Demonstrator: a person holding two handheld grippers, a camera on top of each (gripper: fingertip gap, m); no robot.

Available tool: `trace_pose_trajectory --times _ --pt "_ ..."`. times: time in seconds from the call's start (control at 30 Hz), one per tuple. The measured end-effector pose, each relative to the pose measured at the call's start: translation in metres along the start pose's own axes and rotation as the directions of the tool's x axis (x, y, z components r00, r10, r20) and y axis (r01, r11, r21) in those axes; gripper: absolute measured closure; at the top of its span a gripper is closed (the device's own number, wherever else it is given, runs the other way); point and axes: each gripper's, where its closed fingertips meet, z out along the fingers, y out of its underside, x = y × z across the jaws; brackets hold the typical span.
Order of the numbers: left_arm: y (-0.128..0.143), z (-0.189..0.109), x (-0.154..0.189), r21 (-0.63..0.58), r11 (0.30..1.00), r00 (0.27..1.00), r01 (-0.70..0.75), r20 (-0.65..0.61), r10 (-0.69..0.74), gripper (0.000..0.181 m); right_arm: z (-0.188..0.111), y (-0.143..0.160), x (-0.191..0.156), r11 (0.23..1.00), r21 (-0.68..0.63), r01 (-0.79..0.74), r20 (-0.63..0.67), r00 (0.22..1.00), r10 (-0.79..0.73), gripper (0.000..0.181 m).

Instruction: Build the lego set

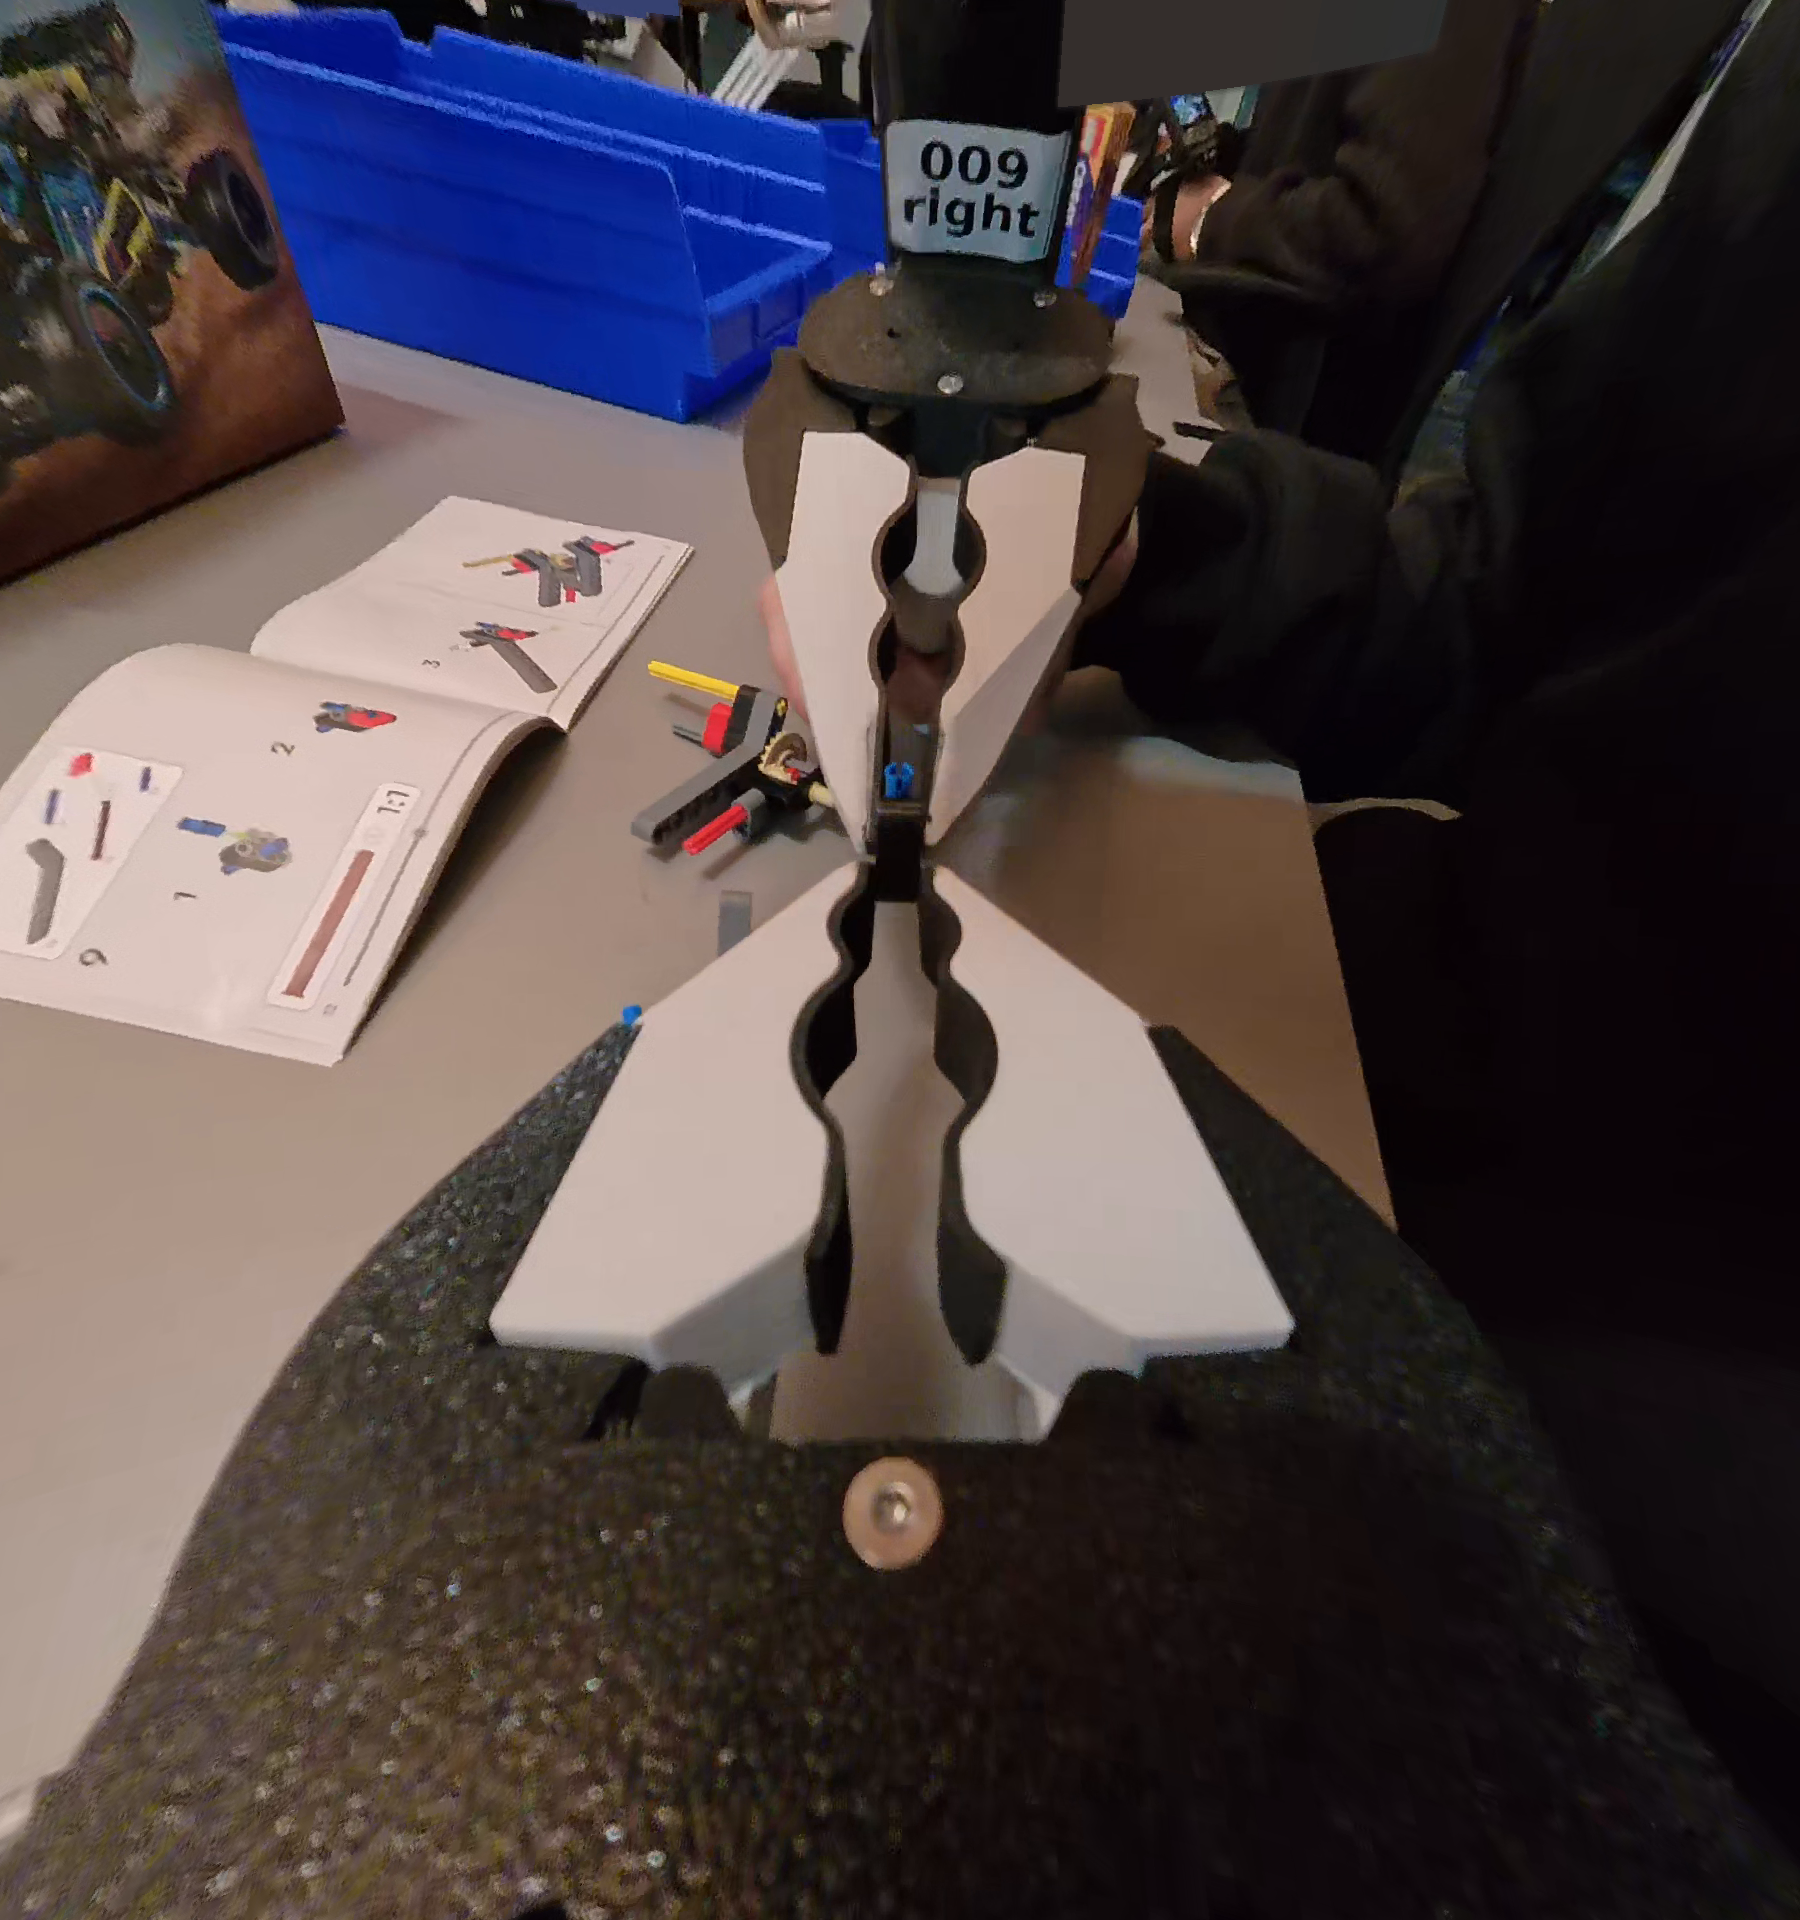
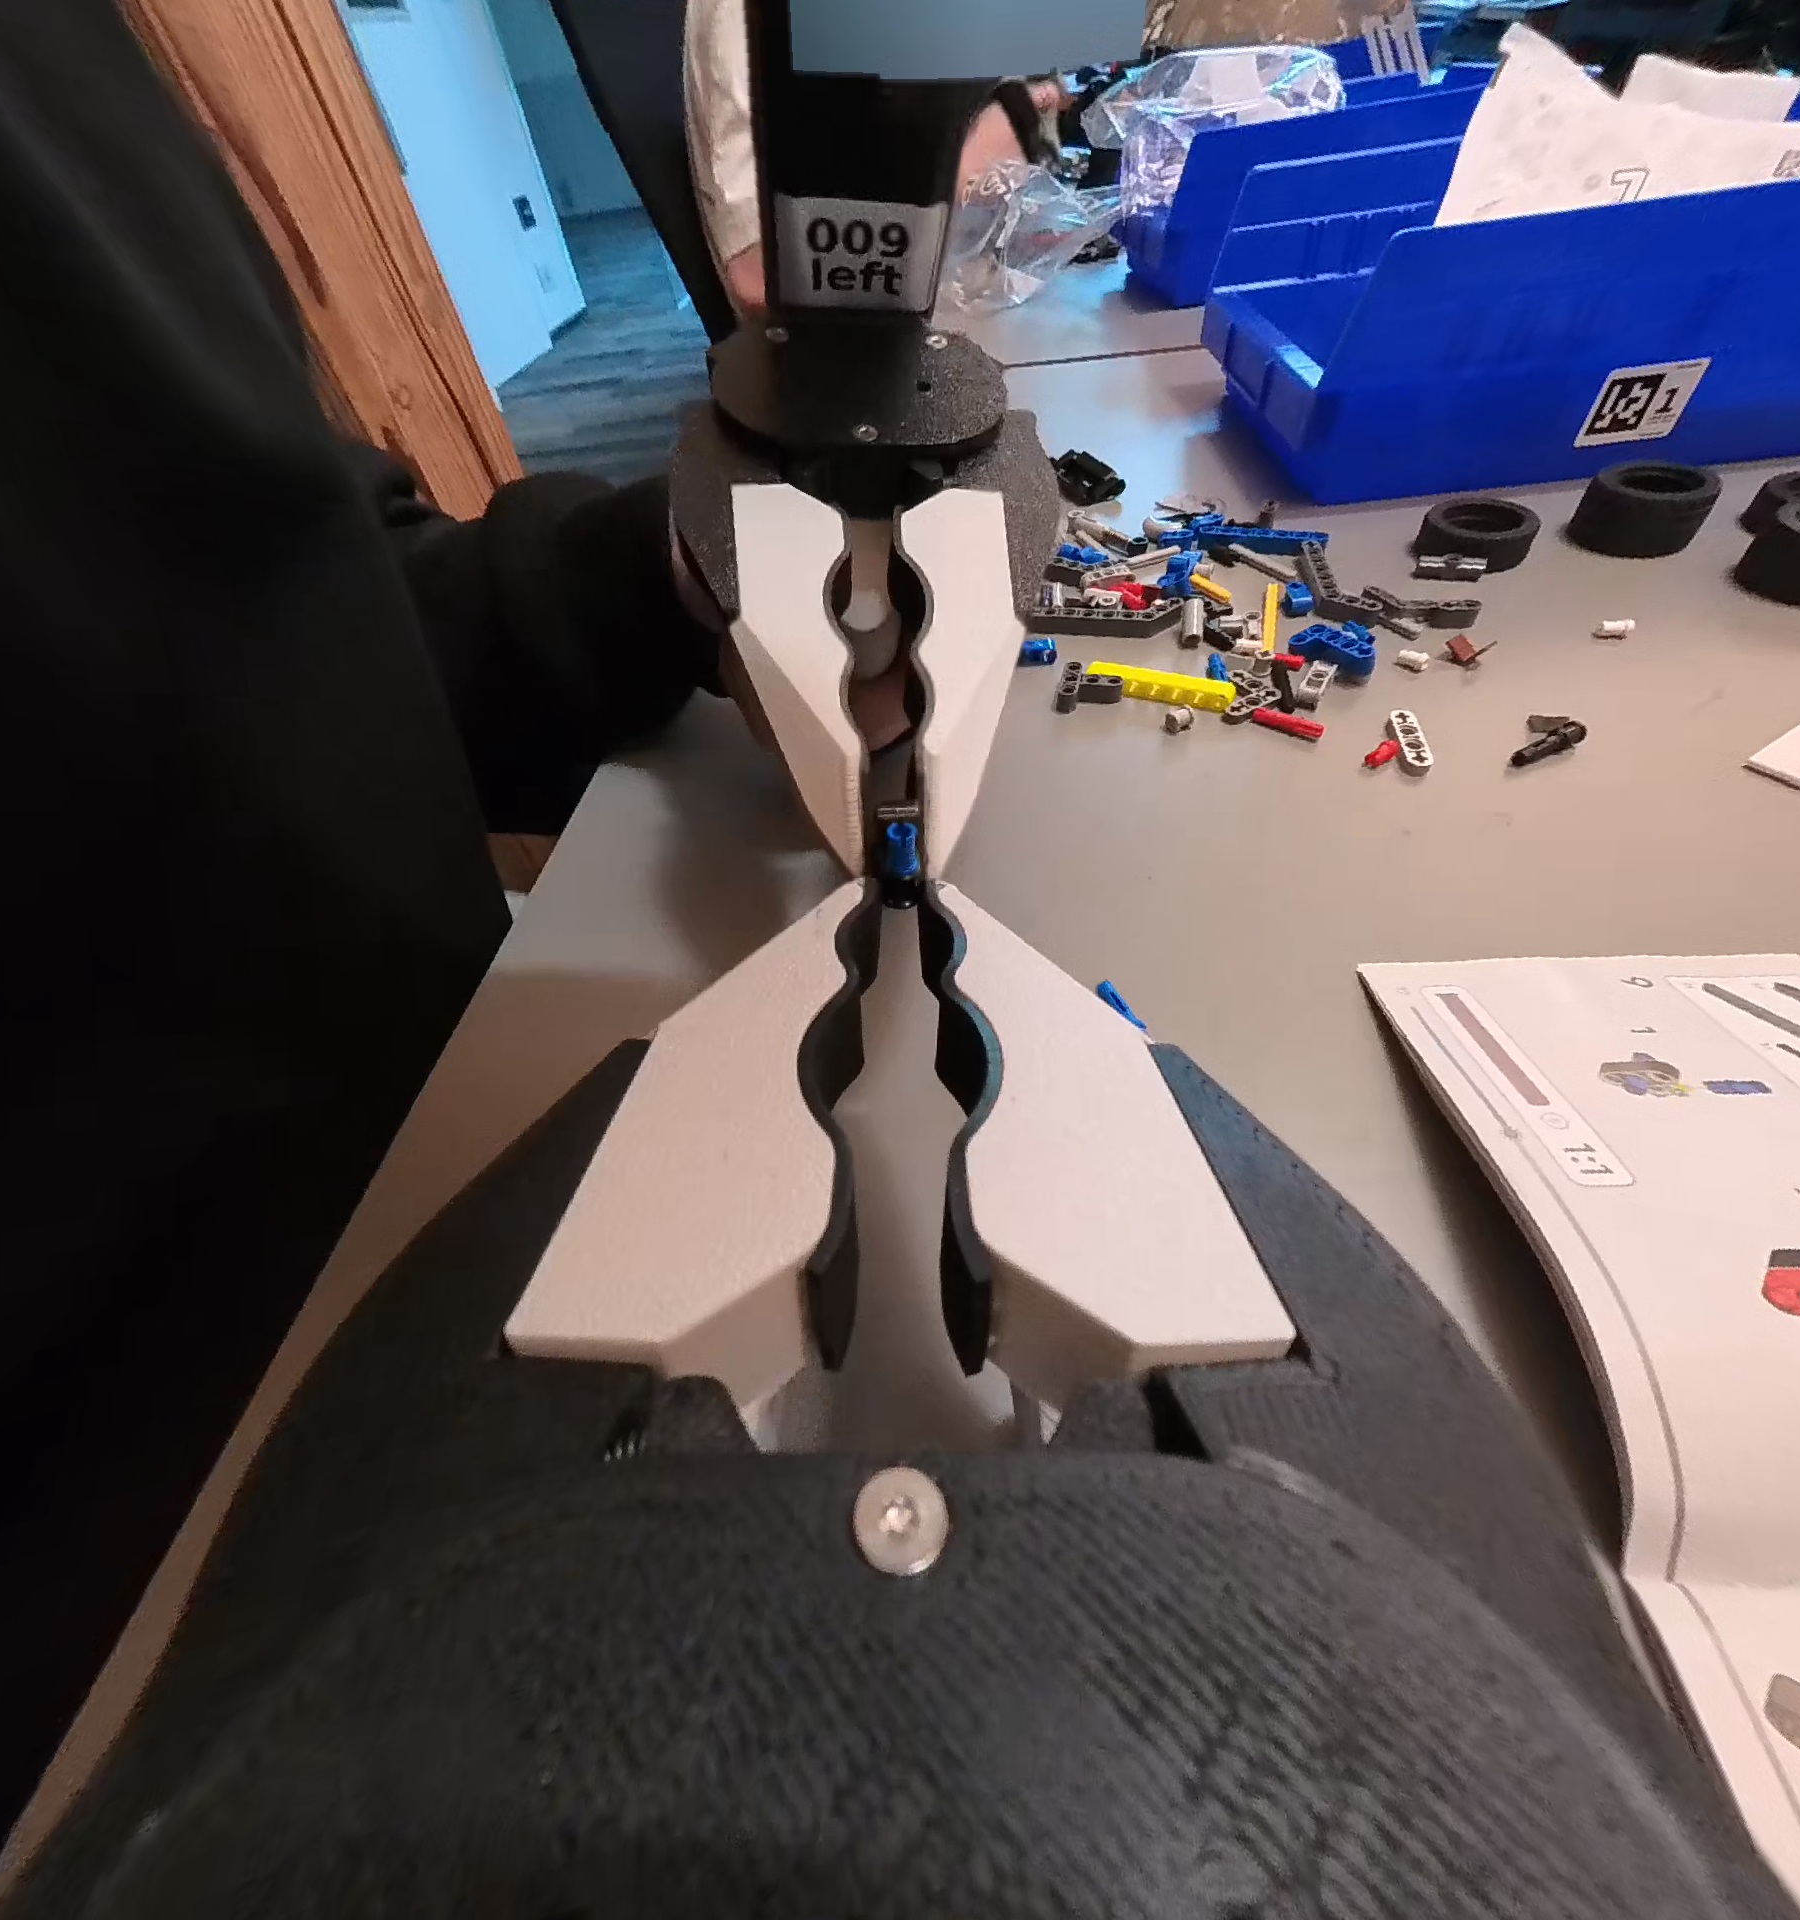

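The grey surface (image 2: 1239,883) carries everything, and the two tools meet tip to tip above its near edge at the centre of both frames. Blue bins (image 2: 1561,312) line the upper right of the right wrist view; the set's box (image 1: 96,291) stands at the upper left of the left wrist view. An open instruction booklet (image 1: 283,810) lies at left centre there. Black tyres (image 2: 1644,509) and a scatter of loose Technic pieces (image 2: 1228,634) sit right of centre in the right wrist view, well apart from the tools.

The step in hand looks like joining a connector to a beam. The left hand-held gripper (image 1: 896,883) has its fingers pressed onto a small black piece (image 1: 898,831). The right hand-held gripper (image 2: 898,891) also has its fingers drawn in on that piece's other end; a blue pin (image 2: 898,840) stands on it between the two tips. Which tool carries the load I cannot tell.

A part-built assembly (image 1: 740,764) with a yellow axle rests left of the tips. The next move probably calls for a straight, aligned push to seat the pin.

Both tools point at each other, level, each held by a black-sleeved hand.
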Motion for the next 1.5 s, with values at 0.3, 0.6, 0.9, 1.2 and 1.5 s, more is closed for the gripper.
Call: trace_pose_trajectory --times 0.3,0.6,0.9,1.2,1.5 --pt "-0.014 -0.002 0.000 0.071 0.997 1.000 0.010 0.021 -0.012 0.176 -0.006 -0.014 0.001 0.993 0.109 -0.037 0.012 0.999 0.036 0.176" --pt "-0.026 -0.005 -0.004 0.140 0.986 0.995 0.084 0.039 -0.091 0.176 -0.012 -0.021 0.006 0.985 0.165 -0.040 -0.021 0.999 0.044 0.175" --pt "-0.034 0.000 -0.005 0.222 0.958 0.982 0.182 0.004 -0.188 0.176 -0.019 -0.032 0.008 0.960 0.259 -0.105 0.022 0.994 0.103 0.176" --pt "-0.040 0.001 -0.005 0.274 0.910 0.950 0.312 -0.058 -0.308 0.176 -0.028 -0.038 0.015 0.927 0.327 -0.181 0.047 0.983 0.176 0.175" --pt "-0.029 0.014 0.010 0.104 0.975 0.978 0.198 0.044 -0.204 0.176 -0.024 -0.024 -0.006 0.951 0.230 -0.205 0.062 0.979 0.196 0.175"
